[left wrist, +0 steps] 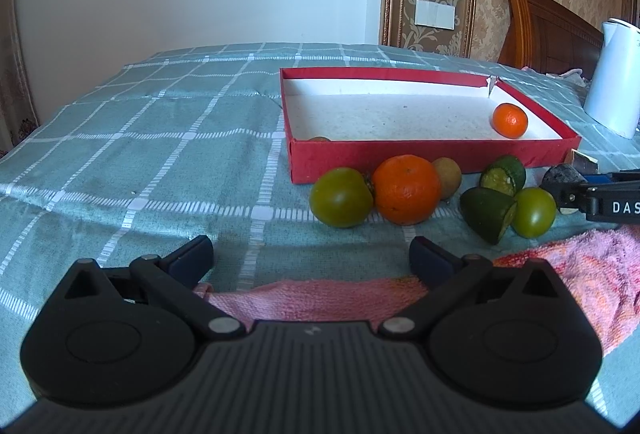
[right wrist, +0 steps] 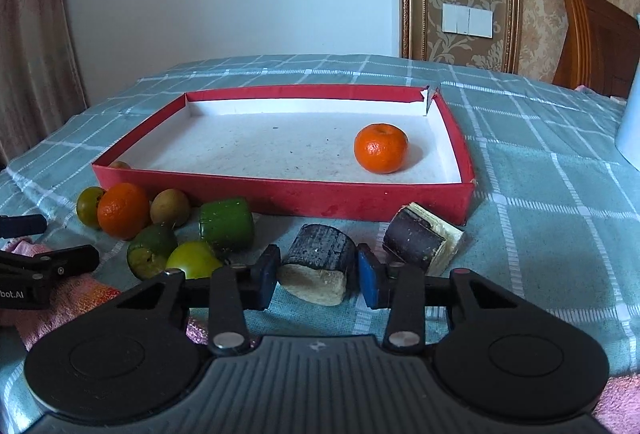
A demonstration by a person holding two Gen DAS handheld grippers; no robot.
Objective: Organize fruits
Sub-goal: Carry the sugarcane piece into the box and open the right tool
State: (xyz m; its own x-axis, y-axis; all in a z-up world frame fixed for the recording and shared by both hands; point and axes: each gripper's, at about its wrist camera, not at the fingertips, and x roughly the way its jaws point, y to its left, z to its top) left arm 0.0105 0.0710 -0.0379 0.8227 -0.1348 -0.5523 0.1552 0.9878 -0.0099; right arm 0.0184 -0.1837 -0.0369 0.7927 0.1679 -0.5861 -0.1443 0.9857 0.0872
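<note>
The right gripper (right wrist: 317, 276) is clamped on a dark-skinned cane segment (right wrist: 320, 258), one blue pad pressing each side of it. The segment lies on the checked green cloth (right wrist: 540, 194) just in front of the red box (right wrist: 280, 200); its long axis runs toward the camera, the pale cut end facing the viewer and the dark end pointing at the box wall. A second dark segment (right wrist: 420, 240) lies just to its right, its axis angled to the right with the pale cut end lower right. Inside the box, an orange (right wrist: 381, 148) sits near the right wall. To the left stand a green cylinder piece (right wrist: 226, 224), a larger orange (right wrist: 124, 210), a brownish fruit (right wrist: 170, 207) and green fruits (right wrist: 194, 260). The left gripper (left wrist: 311, 254) hovers over a pink towel (left wrist: 320, 300), its jaws wide apart and holding nothing.
</note>
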